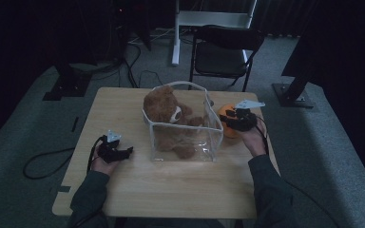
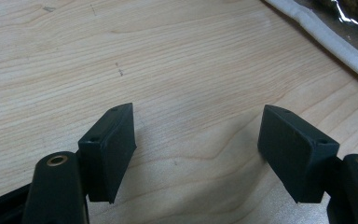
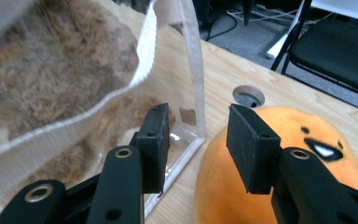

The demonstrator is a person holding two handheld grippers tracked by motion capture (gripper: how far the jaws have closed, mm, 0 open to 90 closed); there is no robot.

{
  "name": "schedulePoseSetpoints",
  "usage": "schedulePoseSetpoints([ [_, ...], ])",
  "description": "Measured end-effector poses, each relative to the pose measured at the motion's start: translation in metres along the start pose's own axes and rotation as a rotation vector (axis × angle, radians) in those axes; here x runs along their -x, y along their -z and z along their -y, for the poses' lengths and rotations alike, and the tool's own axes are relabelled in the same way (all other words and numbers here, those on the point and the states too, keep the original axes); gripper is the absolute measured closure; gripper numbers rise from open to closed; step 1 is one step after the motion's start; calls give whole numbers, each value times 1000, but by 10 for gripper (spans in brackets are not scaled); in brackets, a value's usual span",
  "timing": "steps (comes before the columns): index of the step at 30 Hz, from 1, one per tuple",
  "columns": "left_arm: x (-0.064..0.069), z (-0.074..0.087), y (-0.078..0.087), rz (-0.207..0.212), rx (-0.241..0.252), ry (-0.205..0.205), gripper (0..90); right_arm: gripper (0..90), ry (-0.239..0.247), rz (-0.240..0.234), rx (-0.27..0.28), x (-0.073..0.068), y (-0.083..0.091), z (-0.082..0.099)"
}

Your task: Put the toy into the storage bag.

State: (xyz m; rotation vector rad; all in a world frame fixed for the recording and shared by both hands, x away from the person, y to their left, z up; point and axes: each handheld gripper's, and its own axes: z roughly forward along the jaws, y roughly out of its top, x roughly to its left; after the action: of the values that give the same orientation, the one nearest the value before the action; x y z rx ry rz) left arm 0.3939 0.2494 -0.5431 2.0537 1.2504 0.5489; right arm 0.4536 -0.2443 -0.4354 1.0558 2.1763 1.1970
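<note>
In the high view, a wooden table point(image 1: 123, 190) held a clear bag point(image 1: 204, 142) with a brown teddy bear point(image 1: 164, 110) inside. An orange plush toy point(image 1: 225, 114) lay on the table just beside the bag's right side. The right gripper point(image 1: 235, 118) hovered directly over that toy, far nearer to it than the left gripper point(image 1: 123, 153), which rested well apart on the bag's other side.

In the left gripper view, the left gripper's point(image 2: 198, 144) jaws stood apart over bare wood, nothing between them.

In the right gripper view, the right gripper's point(image 3: 196, 140) jaws stood partly apart, holding nothing. The orange plush toy point(image 3: 317, 154) lay just below and off to the side of one jaw, its face turned upward; the bag's white-trimmed edge point(image 3: 142, 70) lay by the other jaw. Its long axis could not be judged.
</note>
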Motion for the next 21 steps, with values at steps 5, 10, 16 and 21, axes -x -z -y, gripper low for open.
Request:
schedulePoseSetpoints([
  [5, 0, 0, 0, 0, 0, 0, 278, 611, -10, 5, -30, 3, -6, 10],
  [10, 0, 0, 0, 0, 0, 0, 278, 612, -6, 5, -65, 3, -13, 18],
  [16, 0, 0, 0, 0, 0, 0, 278, 611, -3, 6, -97, 1, -21, 24],
  [21, 0, 0, 0, -1, 0, 1, 278, 593, 18, 17, -109, 2, -22, 26],
])
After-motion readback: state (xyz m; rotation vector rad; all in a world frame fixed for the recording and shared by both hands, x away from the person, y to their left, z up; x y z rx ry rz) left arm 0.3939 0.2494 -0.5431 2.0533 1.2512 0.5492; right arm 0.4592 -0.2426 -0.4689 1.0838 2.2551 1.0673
